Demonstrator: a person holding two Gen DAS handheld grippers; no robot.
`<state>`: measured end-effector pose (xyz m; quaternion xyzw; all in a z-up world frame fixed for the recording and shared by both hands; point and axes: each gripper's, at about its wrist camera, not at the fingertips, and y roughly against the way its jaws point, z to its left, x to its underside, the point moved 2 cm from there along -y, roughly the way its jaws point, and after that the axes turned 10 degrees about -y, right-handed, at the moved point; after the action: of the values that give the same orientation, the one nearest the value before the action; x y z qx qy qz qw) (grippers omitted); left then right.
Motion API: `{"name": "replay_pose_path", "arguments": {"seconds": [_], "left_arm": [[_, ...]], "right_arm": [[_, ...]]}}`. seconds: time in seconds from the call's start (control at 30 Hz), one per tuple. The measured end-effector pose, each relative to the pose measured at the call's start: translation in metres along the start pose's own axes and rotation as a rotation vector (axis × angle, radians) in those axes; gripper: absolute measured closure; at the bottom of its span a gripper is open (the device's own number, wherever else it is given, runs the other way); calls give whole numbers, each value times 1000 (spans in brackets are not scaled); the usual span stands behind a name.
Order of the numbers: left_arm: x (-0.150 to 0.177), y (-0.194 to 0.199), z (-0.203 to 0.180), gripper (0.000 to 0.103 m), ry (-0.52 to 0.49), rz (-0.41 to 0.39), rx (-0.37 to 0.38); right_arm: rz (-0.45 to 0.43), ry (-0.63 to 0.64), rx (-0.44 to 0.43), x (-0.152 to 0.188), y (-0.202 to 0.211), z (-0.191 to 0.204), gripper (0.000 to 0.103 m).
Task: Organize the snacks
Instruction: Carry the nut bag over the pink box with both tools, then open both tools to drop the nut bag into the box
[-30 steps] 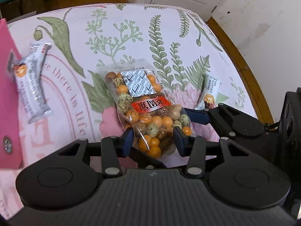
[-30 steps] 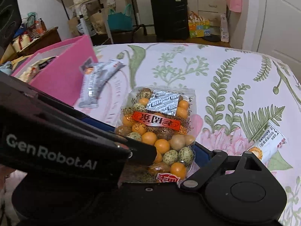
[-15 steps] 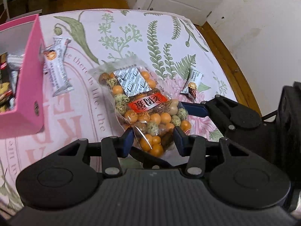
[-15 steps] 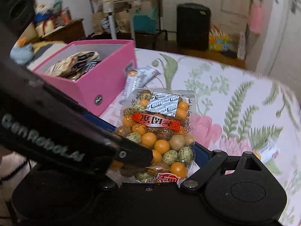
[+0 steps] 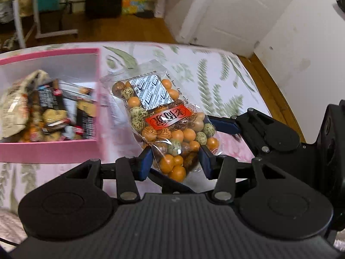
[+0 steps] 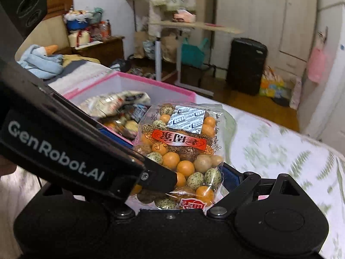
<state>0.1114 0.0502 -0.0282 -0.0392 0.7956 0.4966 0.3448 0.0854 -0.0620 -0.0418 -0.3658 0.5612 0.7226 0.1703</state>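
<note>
- One bag in transit: clear bag of coated nuts (image 5: 166, 125), red label, white desiccant sachet inside. Both grippers are on it.
- left gripper (image 5: 175, 161): blue pads clamped on the bag's near end, one pad each side, plastic bunched between them.
- right gripper (image 6: 187, 185): also pinching the bag. In the left wrist view its blue finger (image 5: 224, 126) presses the bag's 3 o'clock edge. Its other finger is hidden behind the left gripper's body in its own view, so full closure is a judgement, but the bag looks squeezed.
- Bag position: airborne, tilted, far end pointing to 11 o'clock. Just beside the pink box (image 5: 98, 99), its top-left corner at or over the box's right wall. Not inside yet.
- Done so far, by the look of it: the box already holds several packets (image 5: 49, 108): a crinkled pale wrapper, dark wrappers and small orange pieces. Blur hides the details.
- Left to do: carry the bag over toward 9 o'clock, clear the wall, lower, release. Judging by fill, there's room on top of the pile but not much flat floor.
- Tablecloth (image 5: 215, 82) with fern print: no other loose snacks visible in either current view, but the frames are motion-blurred and cover only part of the table, so I can't confirm this is the last item.
- Estimate: late stage, at least one drop pending.
</note>
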Motion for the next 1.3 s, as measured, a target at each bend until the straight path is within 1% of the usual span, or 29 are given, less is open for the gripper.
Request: {"name": "replay_pose_path", "arguments": {"seconds": [0.13, 0.2, 0.27, 0.37, 0.5, 0.6, 0.63, 0.73, 0.83, 0.93, 1.03, 1.1, 1.17, 1.23, 1.3], "left_arm": [[0, 14, 32, 58, 33, -38, -66], [-3, 19, 46, 58, 15, -62, -109], [-5, 19, 57, 58, -3, -70, -154], [-7, 17, 77, 58, -1, -75, -196], [-12, 10, 109, 57, 46, -68, -219], [-16, 0, 128, 57, 89, -37, -230], [-16, -4, 132, 57, 90, -29, -235], [-15, -9, 143, 56, 97, -18, -249], [-13, -18, 152, 55, 128, -1, -242], [-11, -28, 159, 54, 148, -3, -232], [-9, -31, 156, 54, 158, -12, -242], [-9, -29, 153, 53, 150, -24, -271], [-8, -26, 150, 53, 141, -40, -300], [-7, -20, 149, 52, 150, -52, -310], [-5, -13, 147, 52, 163, -67, -312]], "right_arm": [[-39, -11, -55, -15, -23, 18, 9], [-91, 3, -47, -20, -34, 32, 9], [-112, 26, -56, -25, -46, 41, 9], [-106, 8, -99, -33, -65, 46, 9], [-123, 34, -105, -38, -89, 57, 9], [-66, -46, -155, -42, -105, 56, 9], [-50, -59, -166, -43, -110, 55, 9], [-35, -48, -167, -42, -119, 59, 9], [3, -51, -161, -40, -129, 60, 7], [10, -38, -156, -38, -137, 59, 7], [24, -67, -179, -42, -142, 52, 7], [11, -61, -190, -44, -139, 49, 6], [-10, -40, -175, -43, -130, 48, 5], [-41, -21, -171, -43, -119, 46, 5], [-53, 3, -174, -40, -108, 45, 5]]}}
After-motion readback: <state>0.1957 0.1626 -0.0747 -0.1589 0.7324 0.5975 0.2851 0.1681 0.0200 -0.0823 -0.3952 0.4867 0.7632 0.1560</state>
